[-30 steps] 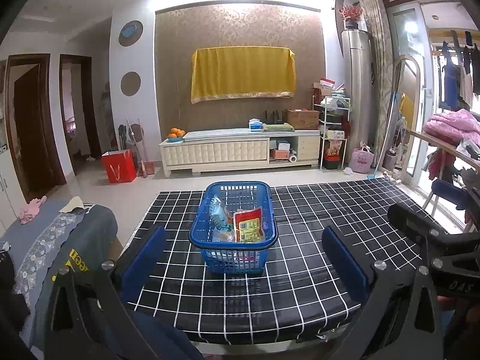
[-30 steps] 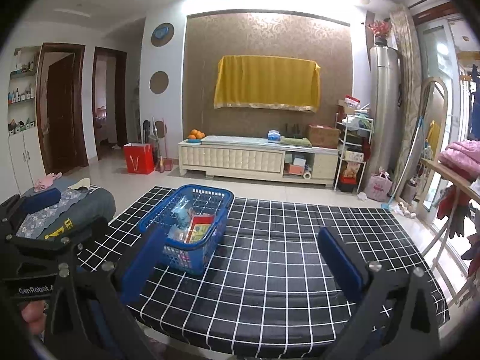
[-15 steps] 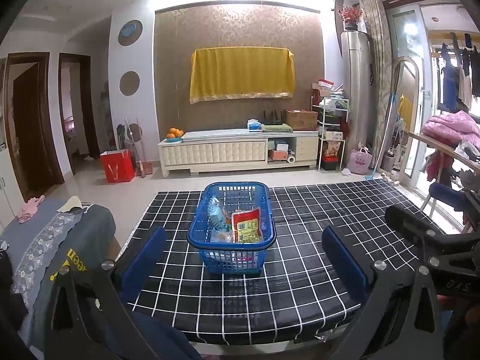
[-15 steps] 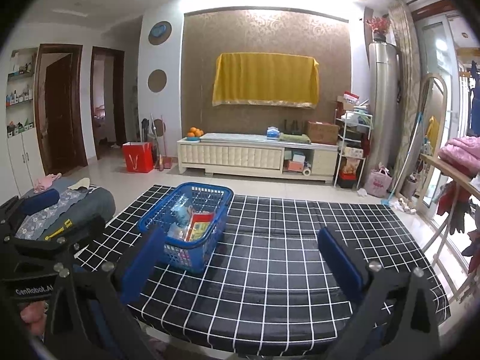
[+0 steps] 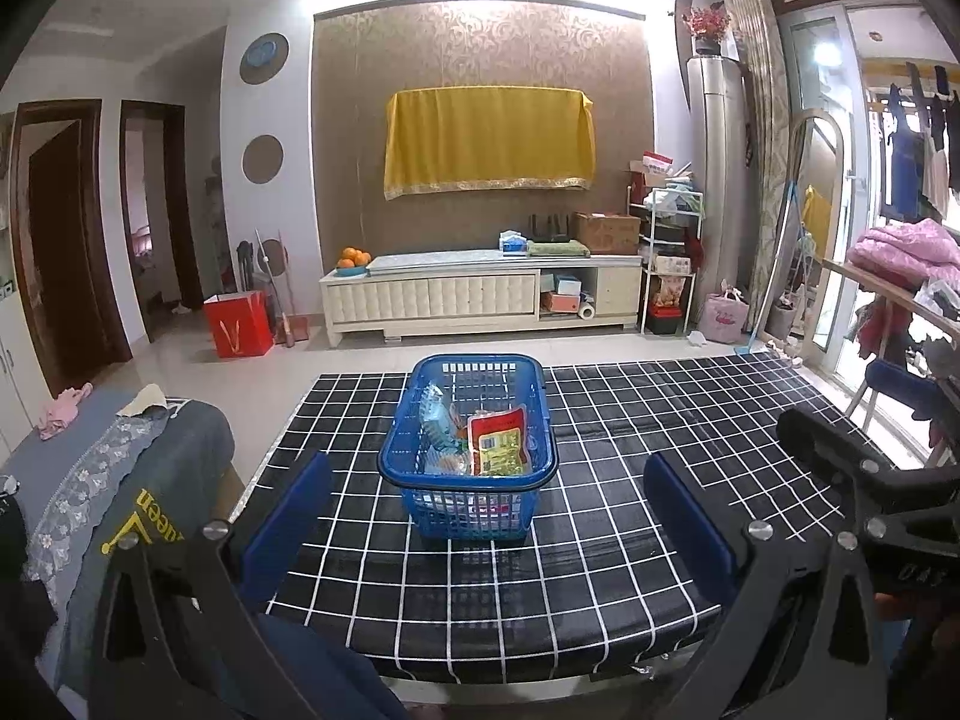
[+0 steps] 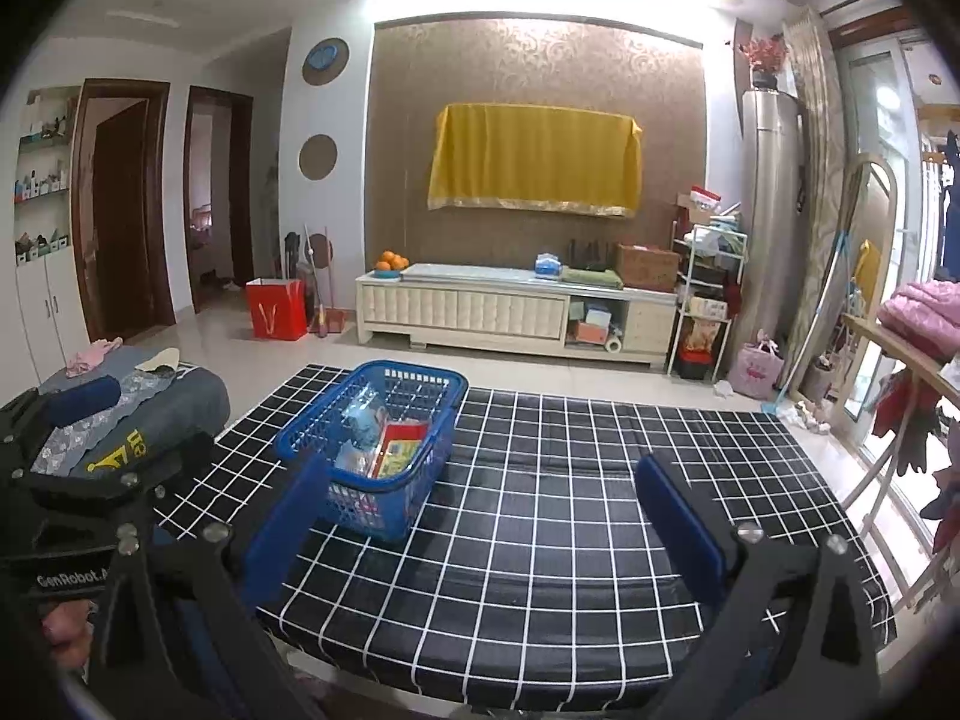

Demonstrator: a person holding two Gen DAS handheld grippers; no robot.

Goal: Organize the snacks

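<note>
Snacks (image 5: 497, 441), red and clear packets, fill blue basket (image 5: 468, 516); both grippers' jaws spread, empty.

"GenRobot.A", cut off at the edge, in white on the black body of the left gripper (image 6: 72, 576), low at the left of the right wrist view. Raised characters resembling "BAS", upside down, on the black body of the right gripper (image 5: 912, 570), well right of the blue basket (image 5: 468, 516). Yellow letters "ueen", partly folded away, on dark cloth (image 5: 156, 516) left of the basket. Print on the red-and-yellow snack packet (image 5: 498, 441) inside the basket too small to read.
</note>
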